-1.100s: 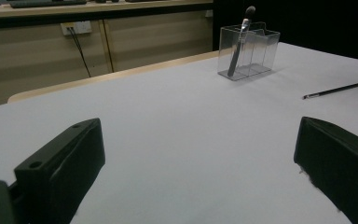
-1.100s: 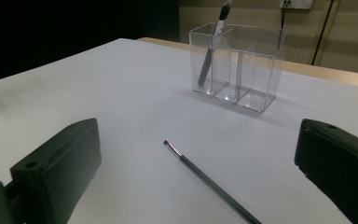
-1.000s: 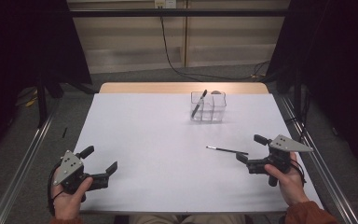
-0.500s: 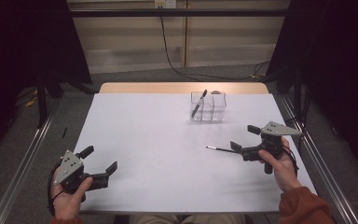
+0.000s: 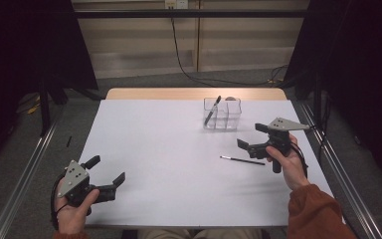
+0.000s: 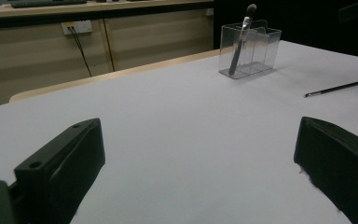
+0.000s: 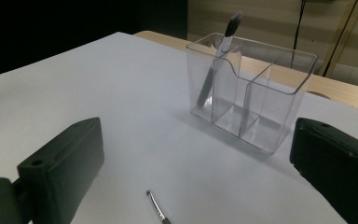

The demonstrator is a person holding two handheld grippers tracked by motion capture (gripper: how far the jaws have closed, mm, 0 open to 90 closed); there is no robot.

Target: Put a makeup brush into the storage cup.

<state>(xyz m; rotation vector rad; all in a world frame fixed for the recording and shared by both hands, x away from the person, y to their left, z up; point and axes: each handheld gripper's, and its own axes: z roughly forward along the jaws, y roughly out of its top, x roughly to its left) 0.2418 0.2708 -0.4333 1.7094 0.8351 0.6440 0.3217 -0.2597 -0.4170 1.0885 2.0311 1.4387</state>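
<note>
Item: pencil (image 5: 242,160), thin and dark, lying flat on the white table (image 5: 154,149), right half, well short of the clear holder (image 5: 222,113). Long axis: roughly across the table, left to right, light tip to the left. Nearest: right tool (image 5: 251,137), jaws spread wide and empty, poised just above and behind the pencil's right end. Left tool (image 5: 107,173): jaws apart, empty, well apart at the near left. Holder: one brush (image 5: 212,110) leaning in its left compartment.

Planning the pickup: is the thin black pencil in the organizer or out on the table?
Out. The pencil lies flat on the table, left of the right gripper.
</note>
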